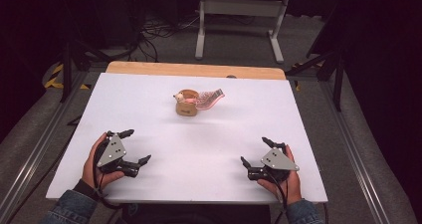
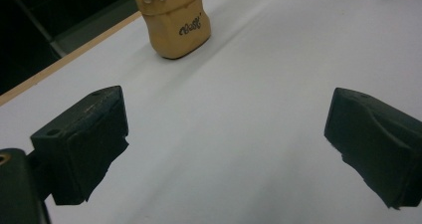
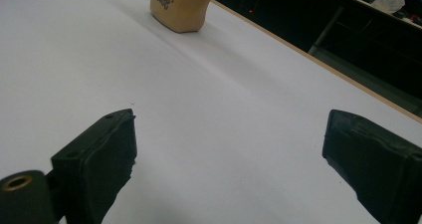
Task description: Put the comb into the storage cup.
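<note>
A small tan sack-shaped pouch (image 1: 186,106) with dark lettering stands upright at the far middle of the white table (image 1: 149,104), a little toy figure at its mouth. A pink patterned strip (image 1: 210,99) sticks out of it to the right. The pouch (image 2: 174,21) appears far ahead of the left jaws, and the pouch (image 3: 181,3) also sits far ahead of the right jaws. My left gripper (image 1: 137,146) rests near the front left, open and empty. My right gripper (image 1: 255,151) rests near the front right, open and empty.
A wooden strip (image 1: 194,69) runs along the table's far edge. Behind it stand a white frame (image 1: 239,15) and loose cables on the grey floor. Metal rails flank the table on both sides.
</note>
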### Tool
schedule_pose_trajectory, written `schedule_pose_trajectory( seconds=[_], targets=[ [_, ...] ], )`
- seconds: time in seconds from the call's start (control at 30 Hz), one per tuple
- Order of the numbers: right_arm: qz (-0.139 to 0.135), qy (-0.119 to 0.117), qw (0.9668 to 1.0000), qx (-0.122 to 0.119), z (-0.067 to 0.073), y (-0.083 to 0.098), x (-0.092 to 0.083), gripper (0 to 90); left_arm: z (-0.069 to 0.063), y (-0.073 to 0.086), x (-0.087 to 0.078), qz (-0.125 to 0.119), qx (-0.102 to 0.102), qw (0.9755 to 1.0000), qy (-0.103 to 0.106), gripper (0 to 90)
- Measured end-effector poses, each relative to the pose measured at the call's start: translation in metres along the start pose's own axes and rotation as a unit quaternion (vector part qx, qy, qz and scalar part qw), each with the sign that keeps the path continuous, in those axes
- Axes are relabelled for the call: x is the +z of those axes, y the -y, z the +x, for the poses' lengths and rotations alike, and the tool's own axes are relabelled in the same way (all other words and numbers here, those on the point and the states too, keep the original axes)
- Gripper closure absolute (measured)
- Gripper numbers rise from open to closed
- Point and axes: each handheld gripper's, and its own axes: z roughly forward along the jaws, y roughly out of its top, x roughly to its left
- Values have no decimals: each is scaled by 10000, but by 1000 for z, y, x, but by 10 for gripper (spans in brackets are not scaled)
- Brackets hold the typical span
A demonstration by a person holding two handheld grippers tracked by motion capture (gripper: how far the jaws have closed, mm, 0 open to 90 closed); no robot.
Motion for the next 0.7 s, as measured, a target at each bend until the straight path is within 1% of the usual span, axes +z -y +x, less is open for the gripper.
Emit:
schedule_pose_trajectory(
  seconds=[0.1,0.13,0.23,0.27,0.47,0.57,0.63,0.7],
  targets=[
    [-74,44,10000,16,0,0,-1,79,-1,0,0,17,2,10000,-15,44],
    [-64,75,10000,-6,0,0,-2,80,-1,-1,-1,30,40,10000,-16,43],
    [-35,72,10000,-19,1,0,-2,80,-3,-1,0,23,63,10000,-19,43],
    [-43,86,10000,-22,1,-1,-3,80,-3,-1,0,55,115,9999,-8,43],
    [-73,163,9998,-30,2,-2,-4,81,-4,-1,-1,46,105,9999,-8,41],
    [-124,329,9994,-74,2,-3,-5,97,-4,-1,-1,38,104,9999,-13,42],
    [-172,395,9991,-42,1,-3,-6,99,-4,-1,-1,43,76,10000,-8,42],
    [-164,422,9990,-31,0,-3,-7,100,-4,0,0,62,75,10000,5,42]
  ],
)
